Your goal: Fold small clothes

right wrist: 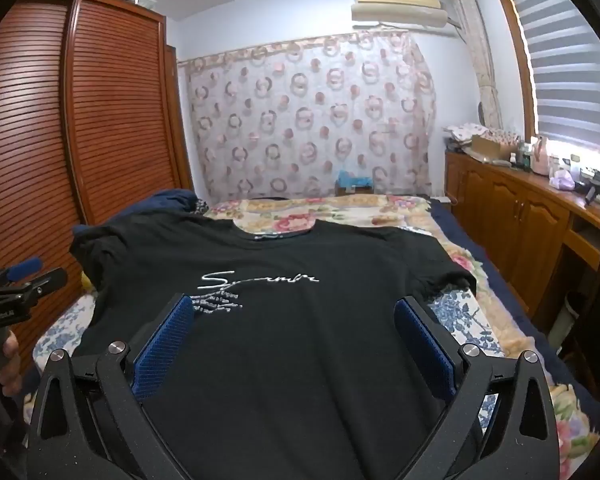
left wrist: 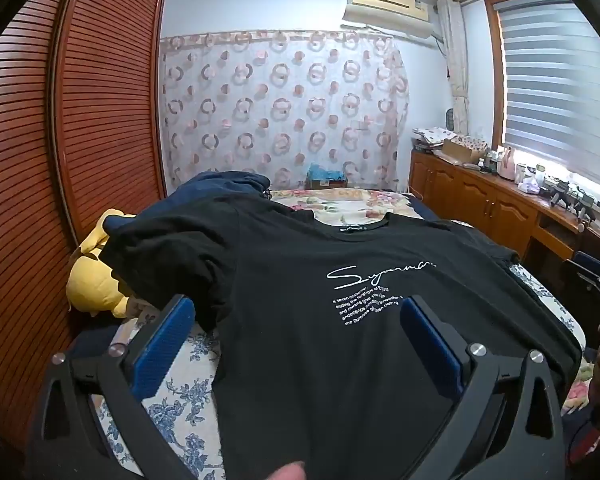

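A black T-shirt (left wrist: pixel 324 320) with white script print lies spread face up on the bed; it also shows in the right wrist view (right wrist: pixel 284 304). Its left sleeve is bunched over other dark clothes. My left gripper (left wrist: pixel 296 312) is open above the shirt's lower left part, its blue pads (left wrist: pixel 164 344) wide apart. My right gripper (right wrist: pixel 294 312) is open above the shirt's lower right part, with nothing between its pads (right wrist: pixel 424 344). The left gripper also shows at the left edge of the right wrist view (right wrist: pixel 24 276).
A floral bedsheet (right wrist: pixel 464 320) covers the bed. A navy garment pile (left wrist: pixel 220 184) and a yellow plush toy (left wrist: pixel 92 276) sit at the left. A slatted wooden wardrobe (left wrist: pixel 60 160) stands left; a wooden cabinet (right wrist: pixel 520 216) with clutter runs along the right.
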A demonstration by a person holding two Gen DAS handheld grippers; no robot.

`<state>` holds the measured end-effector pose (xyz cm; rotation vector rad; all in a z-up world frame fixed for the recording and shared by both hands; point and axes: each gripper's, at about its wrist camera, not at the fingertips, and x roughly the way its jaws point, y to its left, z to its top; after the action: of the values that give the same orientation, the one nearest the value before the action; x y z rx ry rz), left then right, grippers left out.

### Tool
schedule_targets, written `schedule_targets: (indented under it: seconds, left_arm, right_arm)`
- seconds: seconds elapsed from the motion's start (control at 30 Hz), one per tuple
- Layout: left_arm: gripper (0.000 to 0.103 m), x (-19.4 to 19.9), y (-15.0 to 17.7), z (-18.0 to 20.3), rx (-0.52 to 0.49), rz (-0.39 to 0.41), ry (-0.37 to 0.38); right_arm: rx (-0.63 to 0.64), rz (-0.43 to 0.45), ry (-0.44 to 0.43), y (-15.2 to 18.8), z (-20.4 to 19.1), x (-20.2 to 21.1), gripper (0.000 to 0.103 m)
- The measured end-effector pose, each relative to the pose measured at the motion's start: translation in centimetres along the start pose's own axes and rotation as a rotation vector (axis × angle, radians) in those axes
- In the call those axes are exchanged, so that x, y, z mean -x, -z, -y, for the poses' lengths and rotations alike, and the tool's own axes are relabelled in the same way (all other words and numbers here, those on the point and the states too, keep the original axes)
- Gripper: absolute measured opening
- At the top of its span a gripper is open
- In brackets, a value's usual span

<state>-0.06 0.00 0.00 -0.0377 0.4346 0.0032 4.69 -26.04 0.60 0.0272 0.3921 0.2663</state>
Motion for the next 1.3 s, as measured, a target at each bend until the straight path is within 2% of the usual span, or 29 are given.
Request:
schedule_targets:
  seconds: [1.3]
  left_arm:
    - [0.103,1.1,-0.6,0.9,-0.02,0.034,-0.025]
  right_arm:
    - [-0.001,0.0,-0.001,0.0,0.0,0.0,0.102]
